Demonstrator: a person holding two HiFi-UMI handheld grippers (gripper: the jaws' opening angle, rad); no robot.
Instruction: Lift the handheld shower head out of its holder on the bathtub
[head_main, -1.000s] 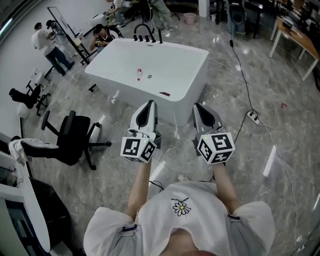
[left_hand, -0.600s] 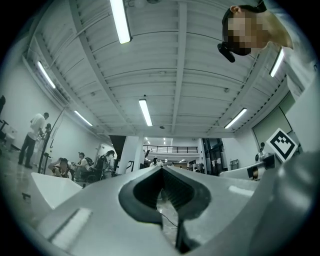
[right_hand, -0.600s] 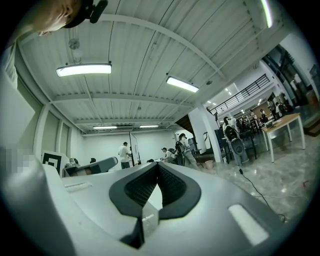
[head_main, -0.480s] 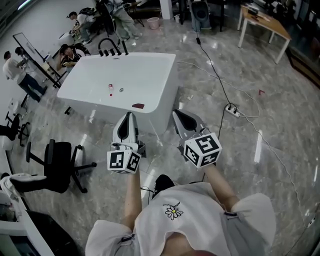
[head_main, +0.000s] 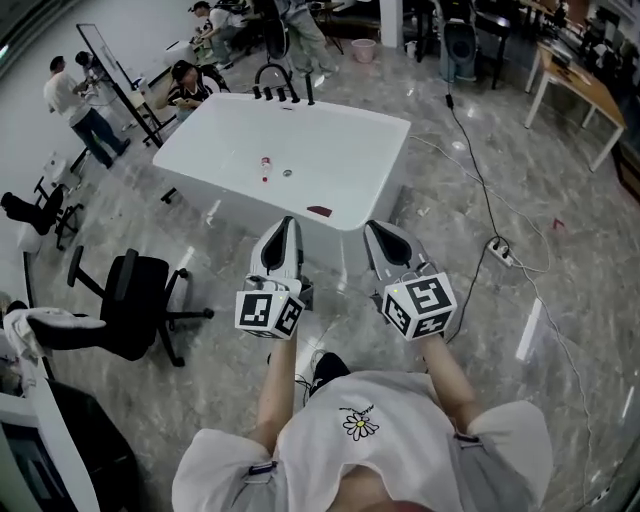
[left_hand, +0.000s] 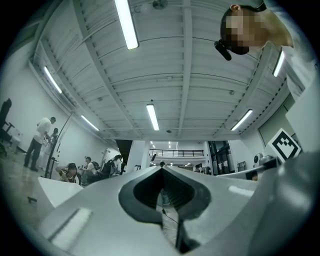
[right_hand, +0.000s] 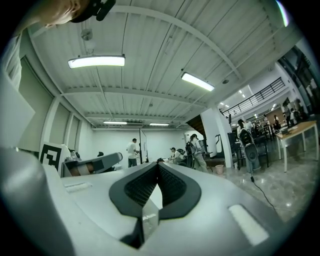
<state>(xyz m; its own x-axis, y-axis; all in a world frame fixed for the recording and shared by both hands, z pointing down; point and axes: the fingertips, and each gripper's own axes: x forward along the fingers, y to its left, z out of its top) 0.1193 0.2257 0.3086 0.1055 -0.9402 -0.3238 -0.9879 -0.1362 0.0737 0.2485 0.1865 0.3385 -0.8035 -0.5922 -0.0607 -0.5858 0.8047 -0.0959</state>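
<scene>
Left gripper — fingers pressed together, empty | right gripper — fingers meeting, nothing held | both near white bathtub, well apart from the black fittings on its far rim

The hall is bright and evenly lit from above. Long fluorescent strips cross the white ceiling, and they bloom a little in both gripper views. In the head view the polished grey floor throws back pale streaks of glare, the white bathtub is close to washed out, and shadows are weak and soft. All three views are fisheye, with straight lines bowed and the corners black. Close to the lens, the left gripper and right gripper look soft.
</scene>
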